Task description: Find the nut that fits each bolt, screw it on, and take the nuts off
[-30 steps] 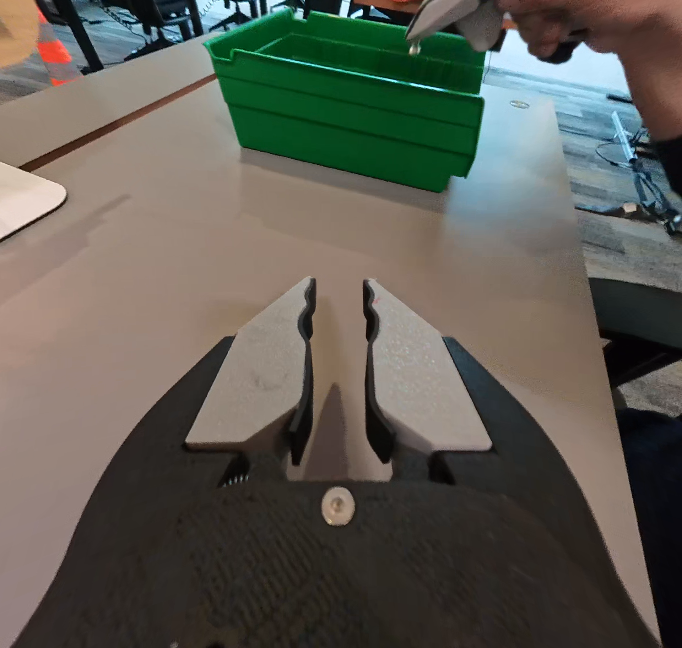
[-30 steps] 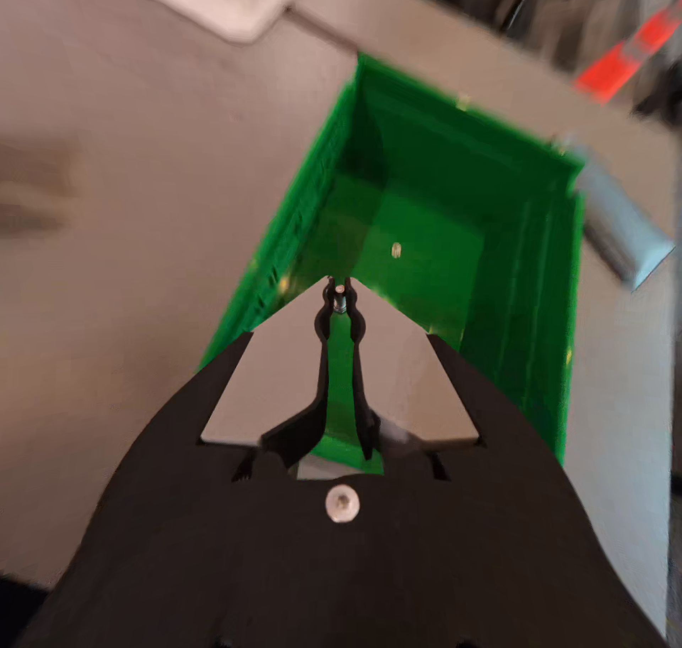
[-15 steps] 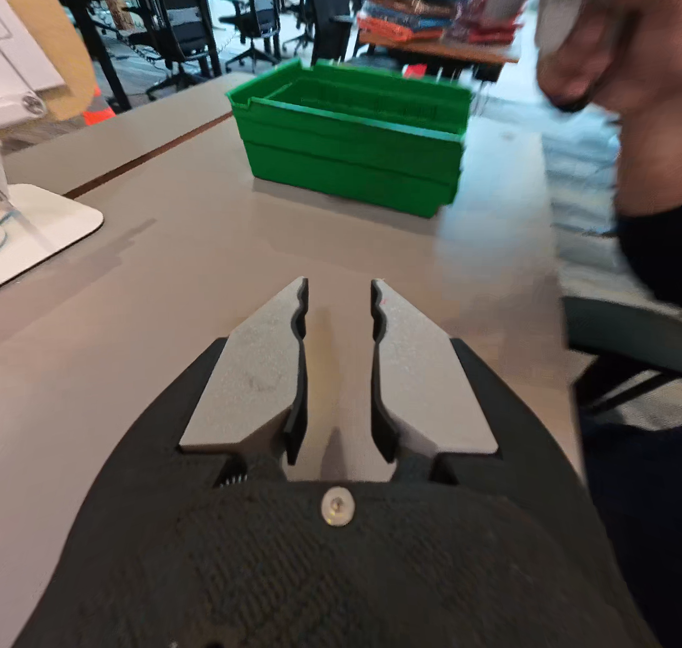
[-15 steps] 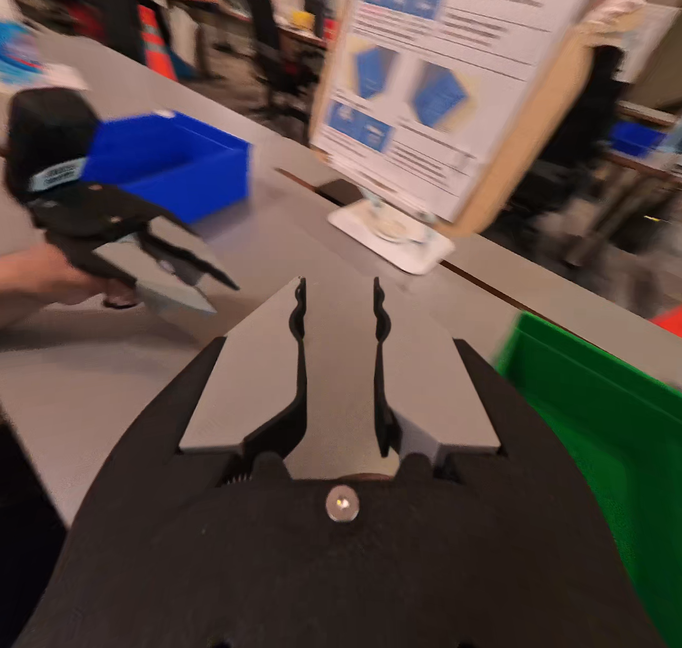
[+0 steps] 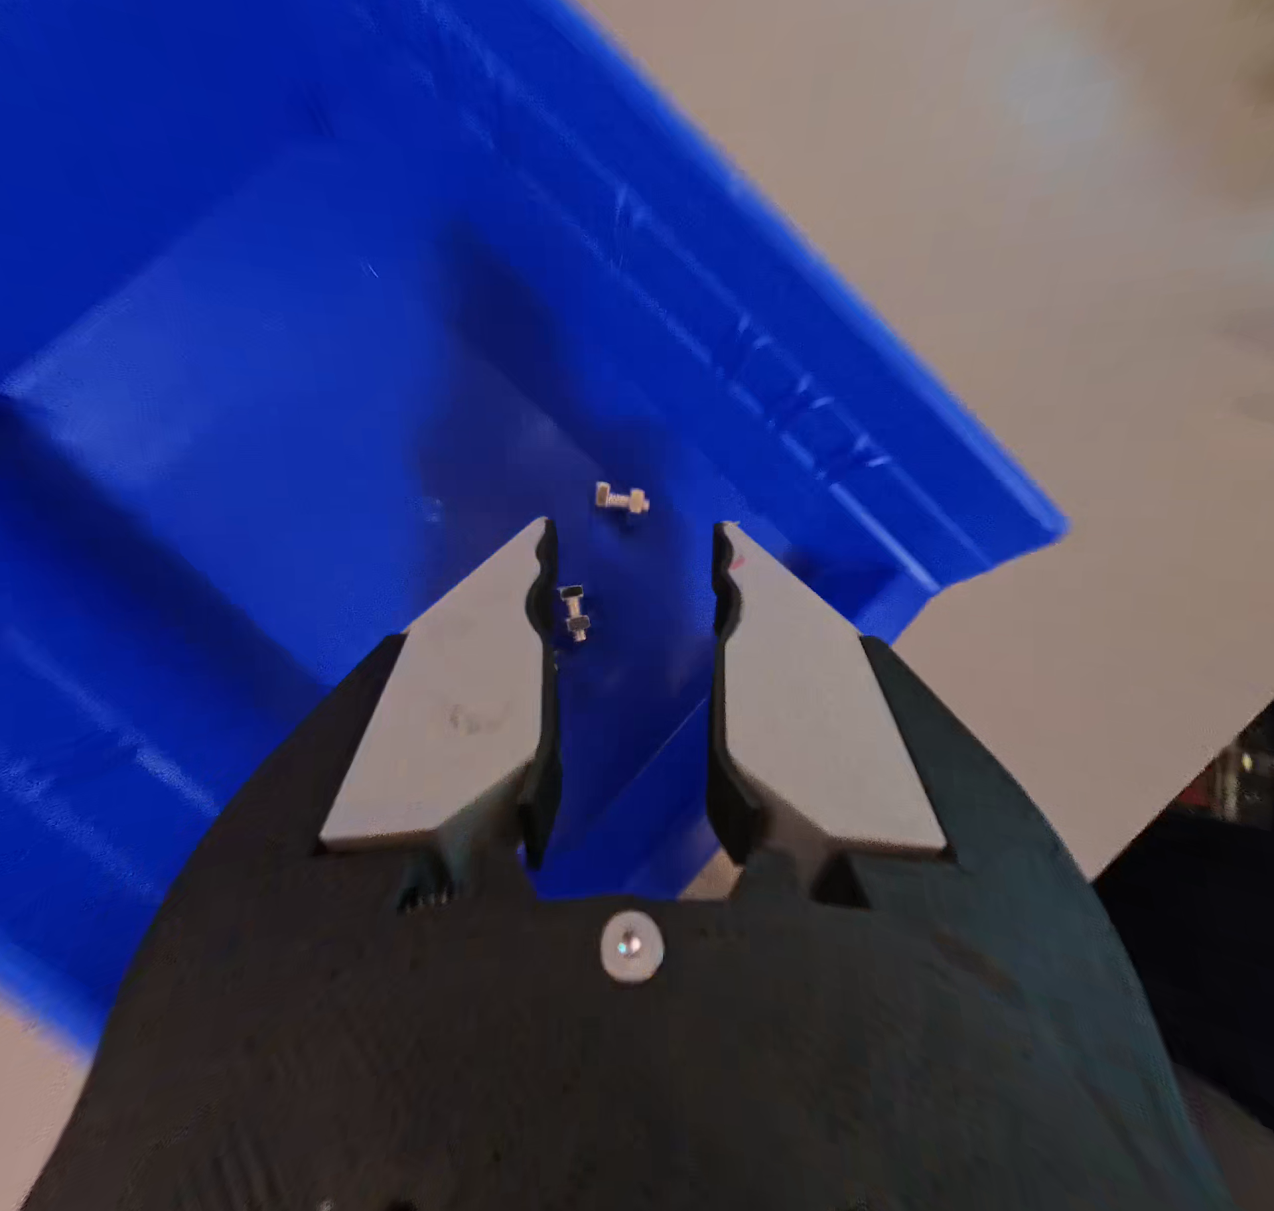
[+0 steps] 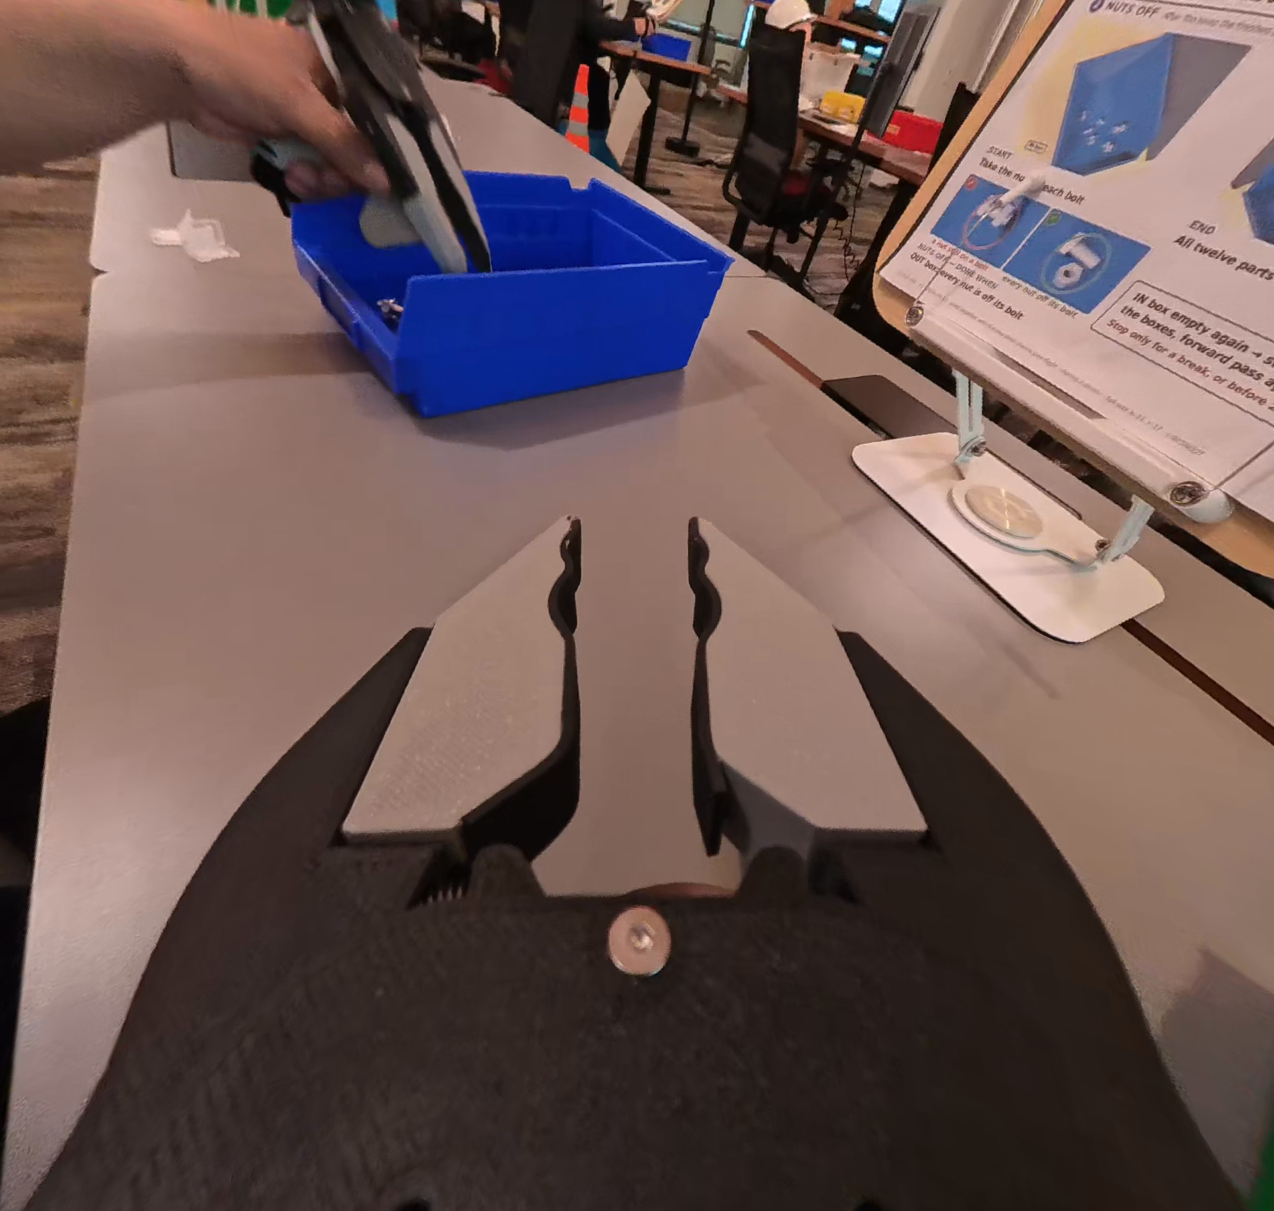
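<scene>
In the left wrist view my left gripper (image 5: 631, 533) is open and empty, pointing down into the blue bin (image 5: 241, 419). Two small bolts with nuts on them lie on the bin floor: one (image 5: 622, 497) just beyond the fingertips, the other (image 5: 574, 611) between the fingers, close to the left finger (image 5: 469, 668), which does not touch it. In the right wrist view my right gripper (image 6: 634, 530) is open and empty above the bare grey table (image 6: 310, 557). That view shows the left gripper (image 6: 441, 226) dipping into the blue bin (image 6: 551, 323), and a bolt (image 6: 389, 307) through the bin's front opening.
An instruction board on a white stand (image 6: 1020, 530) is at the right of the table. A dark seam (image 6: 1206, 681) runs along the table by the stand. A crumpled clear plastic piece (image 6: 196, 237) lies left of the bin. Chairs and desks stand behind. Some 35 cm of space lies between my two pairs of fingers.
The right gripper opened over the green bin and let go of its bolt, then swung away over the table. The left gripper opened wider and moved from the table into the blue bin.
</scene>
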{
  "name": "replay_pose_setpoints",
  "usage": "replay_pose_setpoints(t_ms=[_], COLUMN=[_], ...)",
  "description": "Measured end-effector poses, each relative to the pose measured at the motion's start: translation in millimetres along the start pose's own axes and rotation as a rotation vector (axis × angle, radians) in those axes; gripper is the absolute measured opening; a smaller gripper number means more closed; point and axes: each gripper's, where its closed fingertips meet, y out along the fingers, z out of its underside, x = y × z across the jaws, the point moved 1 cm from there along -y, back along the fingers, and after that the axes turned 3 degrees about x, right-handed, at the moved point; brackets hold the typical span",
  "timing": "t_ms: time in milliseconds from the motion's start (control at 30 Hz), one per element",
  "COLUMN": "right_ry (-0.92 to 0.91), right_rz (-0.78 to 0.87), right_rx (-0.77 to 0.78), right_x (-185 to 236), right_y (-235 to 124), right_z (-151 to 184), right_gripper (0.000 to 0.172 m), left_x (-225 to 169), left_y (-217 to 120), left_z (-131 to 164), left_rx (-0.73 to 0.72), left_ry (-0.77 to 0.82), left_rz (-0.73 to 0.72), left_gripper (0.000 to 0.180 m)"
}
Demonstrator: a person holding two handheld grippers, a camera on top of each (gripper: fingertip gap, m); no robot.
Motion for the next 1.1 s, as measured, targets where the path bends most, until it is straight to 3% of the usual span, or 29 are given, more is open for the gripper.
replay_pose_setpoints(t_ms=[100, 200, 333, 433, 500, 733, 867, 933, 1100], right_ry=[-0.011, 0.003, 0.009, 0.000, 0.003, 0.030, 0.050, 0.066, 0.091], right_rz=[-0.023, -0.015, -0.009, -0.011, -0.014, -0.041, -0.054, -0.081, -0.196], right_rx=[-0.018, -0.001, -0.003, 0.014, 0.028, 0.022, 0.019, 0.025, -0.050], right_x=[3, -1, -2, -2, -1, 2, 3, 6, 25], right_y=[-1, -1, -2, 0, 2, 3, 5, 8, 15], right_z=[4, 12, 12, 15, 19, 21, 24, 25, 6], right_gripper=[0.028, 0.027, 0.027, 0.027, 0.027, 0.026, 0.027, 0.028, 0.031], left_x=[7, 20, 13, 10, 14, 27, 21, 3, -118], left_y=[34, 51, 55, 55, 56, 44, 13, -8, -64], left_z=[10, 11, 8, 6, 6, 9, -16, -35, -90], left_rx=[0.126, 0.185, 0.204, 0.200, 0.195, 0.212, 0.040, -0.093, -0.493], left_ry=[0.013, 0.076, 0.104, 0.082, 0.074, 0.115, 0.086, 0.089, 0.170], left_rz=[0.033, -0.043, -0.002, 0.005, -0.024, -0.157, -0.145, -0.073, 0.396], left_gripper=[0.048, 0.047, 0.027, 0.034, 0.023, 0.022, 0.022, 0.022, 0.021])
